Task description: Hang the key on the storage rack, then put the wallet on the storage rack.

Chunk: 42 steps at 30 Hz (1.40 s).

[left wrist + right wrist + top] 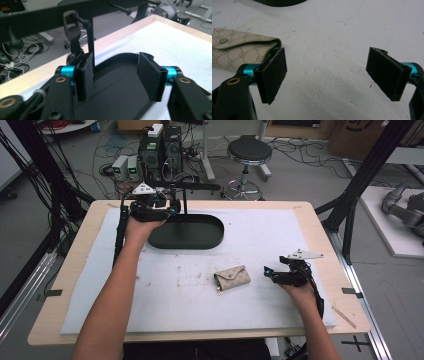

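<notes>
Beside our open right claw (327,75) lies the soft beige patterned fabric pouch (239,51); we pinch its flap; our left claw (120,75) gapes empty.

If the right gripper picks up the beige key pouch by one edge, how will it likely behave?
The key pouch looks like soft fabric with a snapped flap, so it will probably sag rather than stay flat. It seems small and thin, likely light. A metal piece shows at its lower left corner; that might dangle or swing when lifted.
</notes>
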Each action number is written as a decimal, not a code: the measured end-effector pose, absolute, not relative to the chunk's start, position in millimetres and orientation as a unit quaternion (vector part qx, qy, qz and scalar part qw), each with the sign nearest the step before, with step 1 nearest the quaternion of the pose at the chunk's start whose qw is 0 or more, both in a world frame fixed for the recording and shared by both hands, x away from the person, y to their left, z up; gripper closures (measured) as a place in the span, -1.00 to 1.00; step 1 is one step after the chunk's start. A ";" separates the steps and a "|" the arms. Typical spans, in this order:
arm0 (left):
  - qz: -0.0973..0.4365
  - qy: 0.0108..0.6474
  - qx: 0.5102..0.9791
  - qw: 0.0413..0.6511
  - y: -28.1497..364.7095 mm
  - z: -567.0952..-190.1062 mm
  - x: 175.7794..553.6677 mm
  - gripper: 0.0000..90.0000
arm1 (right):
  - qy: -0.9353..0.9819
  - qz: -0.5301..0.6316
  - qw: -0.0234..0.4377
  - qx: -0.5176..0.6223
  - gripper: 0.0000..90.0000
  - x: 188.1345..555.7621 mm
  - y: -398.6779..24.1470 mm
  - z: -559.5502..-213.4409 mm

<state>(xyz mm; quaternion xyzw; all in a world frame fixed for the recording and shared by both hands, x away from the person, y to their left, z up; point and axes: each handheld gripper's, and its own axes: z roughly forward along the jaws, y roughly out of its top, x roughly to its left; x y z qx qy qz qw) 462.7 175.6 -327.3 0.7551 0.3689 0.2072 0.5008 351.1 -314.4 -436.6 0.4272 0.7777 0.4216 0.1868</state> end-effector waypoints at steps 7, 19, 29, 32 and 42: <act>0.186 0.349 0.762 0.512 188.7 -340.5 429.7 -0.24 | 0.776 0.423 0.190 0.427 -0.61 350.8 -314.7 -436.2; 0.185 0.335 0.752 0.537 207.9 -376.5 377.8 -0.35 | 0.776 0.423 0.188 0.429 -0.61 349.5 -314.7 -436.1; 0.185 0.324 0.764 0.526 215.8 -399.2 367.4 -0.44 | 0.778 0.417 0.188 0.431 -0.61 349.2 -314.8 -439.0; 0.182 0.324 0.759 0.534 217.7 -401.6 366.1 -0.48 | 0.778 0.415 0.189 0.431 -0.61 349.8 -315.1 -439.4; 0.181 0.311 0.764 0.536 209.3 -401.4 364.2 -0.51 | 0.778 0.417 0.195 0.428 -0.61 348.9 -316.0 -438.2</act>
